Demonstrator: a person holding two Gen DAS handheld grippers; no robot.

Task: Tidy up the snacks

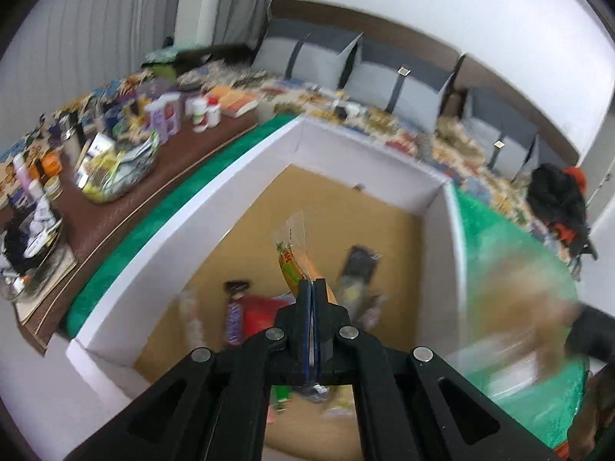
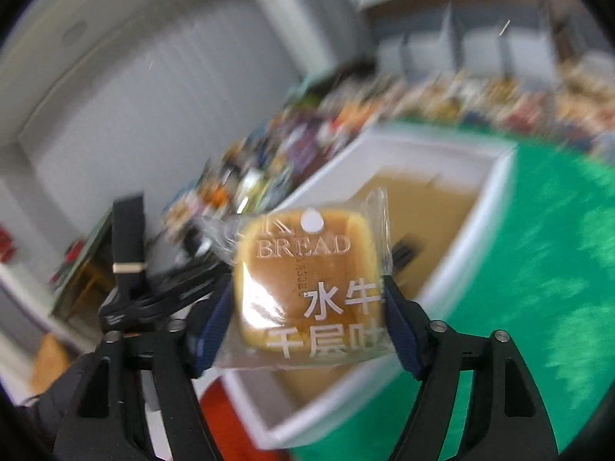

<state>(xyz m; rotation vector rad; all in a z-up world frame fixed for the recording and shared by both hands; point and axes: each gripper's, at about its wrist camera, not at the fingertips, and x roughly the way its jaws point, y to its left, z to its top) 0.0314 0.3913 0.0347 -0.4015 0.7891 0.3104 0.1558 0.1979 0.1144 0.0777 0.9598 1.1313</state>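
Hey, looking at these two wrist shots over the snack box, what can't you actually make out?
- Left wrist view: snacks on the white box floor are motion-blurred; the left gripper hides some. The right edge is smeared.
- Right wrist view: the bread packet hides most of the box floor; its print is cut off at the right gripper's finger.
- Both views: background clutter is unreadable.

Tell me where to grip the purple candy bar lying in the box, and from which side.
Grip the purple candy bar across its narrow width at mid-length, coming from above. It lies flat on the white box's floor with its long sides exposed, though a red packet sits close alongside, so keep the fingers narrow.
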